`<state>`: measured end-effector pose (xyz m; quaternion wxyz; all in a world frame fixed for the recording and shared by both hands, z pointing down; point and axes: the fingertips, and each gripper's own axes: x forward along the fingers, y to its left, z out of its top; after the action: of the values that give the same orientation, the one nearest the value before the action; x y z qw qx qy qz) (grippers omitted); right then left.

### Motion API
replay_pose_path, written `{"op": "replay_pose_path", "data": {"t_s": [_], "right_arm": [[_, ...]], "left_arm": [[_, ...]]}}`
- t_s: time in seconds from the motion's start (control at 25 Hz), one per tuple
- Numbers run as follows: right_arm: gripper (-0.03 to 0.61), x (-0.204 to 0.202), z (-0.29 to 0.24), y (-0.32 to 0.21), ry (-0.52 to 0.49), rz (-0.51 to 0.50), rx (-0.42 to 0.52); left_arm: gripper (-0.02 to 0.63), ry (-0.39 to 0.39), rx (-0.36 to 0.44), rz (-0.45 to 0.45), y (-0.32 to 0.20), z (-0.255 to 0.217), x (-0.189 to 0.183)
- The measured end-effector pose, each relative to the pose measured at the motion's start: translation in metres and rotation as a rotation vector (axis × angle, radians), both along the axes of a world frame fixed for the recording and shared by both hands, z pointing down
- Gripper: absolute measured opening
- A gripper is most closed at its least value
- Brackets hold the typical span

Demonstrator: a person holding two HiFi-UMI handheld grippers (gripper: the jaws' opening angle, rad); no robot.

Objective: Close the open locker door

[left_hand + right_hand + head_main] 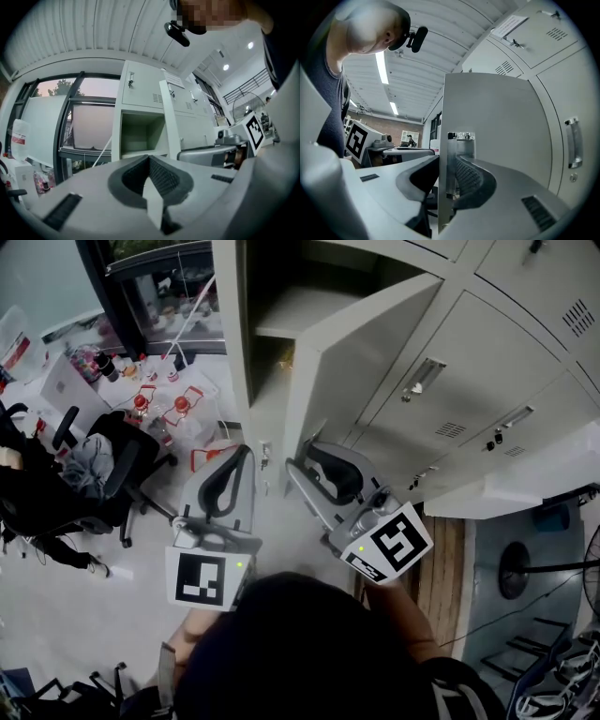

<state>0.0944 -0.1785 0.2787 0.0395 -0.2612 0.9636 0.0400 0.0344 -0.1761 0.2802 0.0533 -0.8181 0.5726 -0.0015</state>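
The pale grey sheet-metal locker door (361, 362) stands swung well out from the grey steel locker bank (497, 343), its free edge toward the near left and the open compartment (281, 306) exposed behind it on the far left. The right gripper (305, 457) has its jaws pressed together on that free edge, low on the door; its own view shows the thin edge and latch plate pinched between the ribbed pads (466, 176). The left gripper (246, 451) hangs just left of it, jaws together with nothing between them, apart from the door.

The likely trouble lies in the swing. The door turns on its right-hand hinge, so a straight push would pull the narrow edge out of the pinch, or twist the light sheet. If the right gripper holds on too long, the jaw on the inner face may get caught between door and frame, stopping the latch short.
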Motion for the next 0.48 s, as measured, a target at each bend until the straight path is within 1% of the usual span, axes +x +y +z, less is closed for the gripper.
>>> {"op": "replay_pose_path", "data": {"t_s": [0.16,0.48], "right_arm": [[0.114,-0.011,-0.001,-0.009,-0.003,0.048,0.001],[0.114,-0.025,-0.001,-0.026,-0.017,0.162,0.005]], "left_arm": [[0.002,0.006,0.004,0.042,-0.009,-0.001,-0.014],[0.002,-0.007,0.012,0.131,-0.020,-0.002,-0.043]]}}
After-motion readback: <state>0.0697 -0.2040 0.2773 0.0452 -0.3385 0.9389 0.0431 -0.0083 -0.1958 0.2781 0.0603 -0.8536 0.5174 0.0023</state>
